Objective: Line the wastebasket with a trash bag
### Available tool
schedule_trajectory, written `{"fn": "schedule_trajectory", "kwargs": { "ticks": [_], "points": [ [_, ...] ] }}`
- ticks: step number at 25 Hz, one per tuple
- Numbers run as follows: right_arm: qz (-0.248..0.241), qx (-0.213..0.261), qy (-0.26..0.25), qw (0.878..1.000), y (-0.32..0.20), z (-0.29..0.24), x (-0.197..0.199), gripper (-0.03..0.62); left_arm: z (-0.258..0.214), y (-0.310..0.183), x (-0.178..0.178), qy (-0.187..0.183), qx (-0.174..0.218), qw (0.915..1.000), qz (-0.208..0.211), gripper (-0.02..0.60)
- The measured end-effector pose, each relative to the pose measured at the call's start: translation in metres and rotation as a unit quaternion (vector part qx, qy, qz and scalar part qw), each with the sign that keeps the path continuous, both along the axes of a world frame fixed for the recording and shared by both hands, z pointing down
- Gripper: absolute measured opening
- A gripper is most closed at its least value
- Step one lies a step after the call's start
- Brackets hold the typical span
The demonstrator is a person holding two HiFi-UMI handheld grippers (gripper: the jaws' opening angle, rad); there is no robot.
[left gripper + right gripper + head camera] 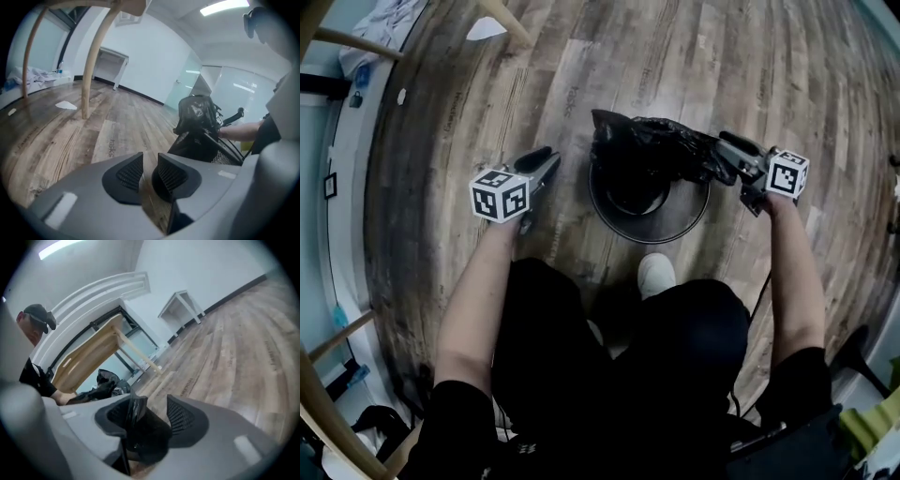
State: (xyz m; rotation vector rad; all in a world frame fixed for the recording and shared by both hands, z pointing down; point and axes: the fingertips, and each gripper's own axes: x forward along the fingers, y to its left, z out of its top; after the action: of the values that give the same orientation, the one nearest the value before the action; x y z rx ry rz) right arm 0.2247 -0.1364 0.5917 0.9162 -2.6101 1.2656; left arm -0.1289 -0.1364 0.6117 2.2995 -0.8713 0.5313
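The black trash bag [642, 141] sits bunched in a heap over the far part of the wastebasket [684, 230]. The near part of the rim is bare, so by this look the lining is barely begun. The right gripper [151, 414] has its jaws spread, with a fold of bag film lying against one pad and the other pad clear of it. The likeliest failure is therefore the film sliding off that pad, so that the heap slumps into the basket or over its side onto the wooden floor [581, 66]. The left gripper [150, 173] is only slightly parted, holds nothing, and sits well apart from the bag. A sideways tug from the right alone could drag or tip the light wire basket instead of opening the bag's mouth. The head view alone shows how the heap covers the rim and how far each gripper is from it. Only the right gripper view shows the film on the pad, and the left gripper view adds the mesh wall with the bag standing above it.
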Motion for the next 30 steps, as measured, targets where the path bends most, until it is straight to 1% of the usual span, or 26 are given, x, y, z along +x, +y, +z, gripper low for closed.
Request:
{"fn": "schedule_trajectory", "kwargs": {
  "ticks": [2, 3, 5, 6, 7, 8, 10, 12, 13, 14, 15, 16, 17, 18, 19, 20, 21, 22, 23, 24, 25, 26, 27, 28, 29, 30],
  "points": [
    [0.052, 0.014, -0.004, 0.999, 0.001, -0.011, 0.029, 0.199, -0.025, -0.006, -0.007, 0.021, 0.031, 0.9992, -0.011, 0.114],
    [0.071, 0.024, -0.012, 0.997, 0.001, -0.02, 0.04, 0.199, -0.042, -0.009, -0.006, 0.032, 0.054, 0.998, -0.007, 0.129],
    [0.092, 0.034, -0.032, 0.995, -0.001, -0.035, 0.05, 0.199, -0.078, -0.015, 0.006, 0.049, 0.101, 0.9936, 0.016, 0.143],
    [0.093, 0.021, -0.042, 0.995, -0.001, -0.038, 0.049, 0.199, -0.094, -0.017, 0.016, 0.055, 0.12, 0.9907, 0.032, 0.155],
    [0.087, -0.007, -0.051, 0.995, 0.001, -0.035, 0.046, 0.198, -0.109, -0.018, 0.027, 0.06, 0.136, 0.9878, 0.048, 0.164],
    [0.074, -0.046, -0.059, 0.995, 0.005, -0.028, 0.04, 0.198, -0.123, -0.019, 0.039, 0.064, 0.149, 0.9847, 0.063, 0.175],
    [0.032, -0.121, -0.067, 0.99, 0.022, -0.011, 0.023, 0.199, -0.143, -0.018, 0.062, 0.064, 0.172, 0.9787, 0.091, 0.187],
    [0.002, -0.165, -0.062, 0.984, 0.04, 0.004, 0.009, 0.199, -0.155, -0.016, 0.08, 0.054, 0.194, 0.9726, 0.116, 0.192],
    [0.005, -0.173, -0.042, 0.984, 0.046, 0.012, 0.012, 0.199, -0.159, -0.015, 0.087, 0.05, 0.204, 0.9694, 0.127, 0.192],
    [0.028, -0.174, -0.009, 0.984, 0.049, 0.02, 0.024, 0.199, -0.163, -0.014, 0.092, 0.047, 0.214, 0.9662, 0.137, 0.195],
    [0.064, -0.166, 0.014, 0.984, 0.049, 0.025, 0.041, 0.199, -0.168, -0.013, 0.096, 0.047, 0.221, 0.9633, 0.145, 0.197],
    [0.097, -0.149, -0.002, 0.984, 0.046, 0.021, 0.053, 0.199, -0.173, -0.012, 0.099, 0.048, 0.228, 0.9609, 0.15, 0.199],
    [0.118, -0.126, -0.059, 0.983, 0.041, 0.009, 0.058, 0.199, -0.177, -0.012, 0.102, 0.051, 0.233, 0.959, 0.154, 0.199],
    [0.129, -0.109, -0.128, 0.977, 0.037, -0.004, 0.06, 0.199, -0.181, -0.012, 0.105, 0.053, 0.237, 0.9575, 0.156, 0.199],
    [0.138, -0.103, -0.184, 0.968, 0.036, -0.013, 0.062, 0.199, -0.184, -0.013, 0.107, 0.055, 0.24, 0.9564, 0.157, 0.199],
    [0.148, -0.104, -0.22, 0.959, 0.035, -0.017, 0.065, 0.199, -0.186, -0.014, 0.108, 0.056, 0.242, 0.9557, 0.158, 0.199],
    [0.161, -0.107, -0.241, 0.951, 0.035, -0.017, 0.069, 0.199, -0.187, -0.015, 0.11, 0.056, 0.244, 0.9552, 0.158, 0.199],
    [0.169, -0.109, -0.26, 0.945, 0.035, -0.016, 0.071, 0.199, -0.188, -0.016, 0.112, 0.057, 0.244, 0.955, 0.158, 0.199],
    [0.165, -0.114, -0.271, 0.941, 0.035, -0.015, 0.069, 0.199, -0.188, -0.017, 0.114, 0.058, 0.244, 0.955, 0.158, 0.199],
    [0.149, -0.122, -0.262, 0.946, 0.037, -0.011, 0.061, 0.199, -0.187, -0.017, 0.117, 0.059, 0.243, 0.9551, 0.159, 0.199],
    [0.122, -0.133, -0.228, 0.957, 0.04, -0.006, 0.049, 0.199, -0.187, -0.017, 0.12, 0.059, 0.243, 0.9551, 0.159, 0.199],
    [0.091, -0.14, -0.184, 0.969, 0.045, 0.0, 0.035, 0.199, -0.187, -0.017, 0.123, 0.06, 0.242, 0.9551, 0.16, 0.201],
    [0.067, -0.142, -0.146, 0.977, 0.048, 0.002, 0.025, 0.211, -0.187, -0.017, 0.125, 0.06, 0.242, 0.955, 0.161, 0.202],
    [0.059, -0.137, -0.125, 0.981, 0.047, 0.001, 0.022, 0.284, -0.187, -0.018, 0.127, 0.06, 0.242, 0.9549, 0.162, 0.206],
    [0.067, -0.126, -0.124, 0.982, 0.044, -0.004, 0.025, 0.335, -0.187, -0.018, 0.128, 0.06, 0.242, 0.9548, 0.162, 0.207],
    [0.086, -0.112, -0.142, 0.98, 0.04, -0.013, 0.034, 0.365, -0.187, -0.018, 0.128, 0.061, 0.242, 0.9549, 0.161, 0.207]
  ]
}}
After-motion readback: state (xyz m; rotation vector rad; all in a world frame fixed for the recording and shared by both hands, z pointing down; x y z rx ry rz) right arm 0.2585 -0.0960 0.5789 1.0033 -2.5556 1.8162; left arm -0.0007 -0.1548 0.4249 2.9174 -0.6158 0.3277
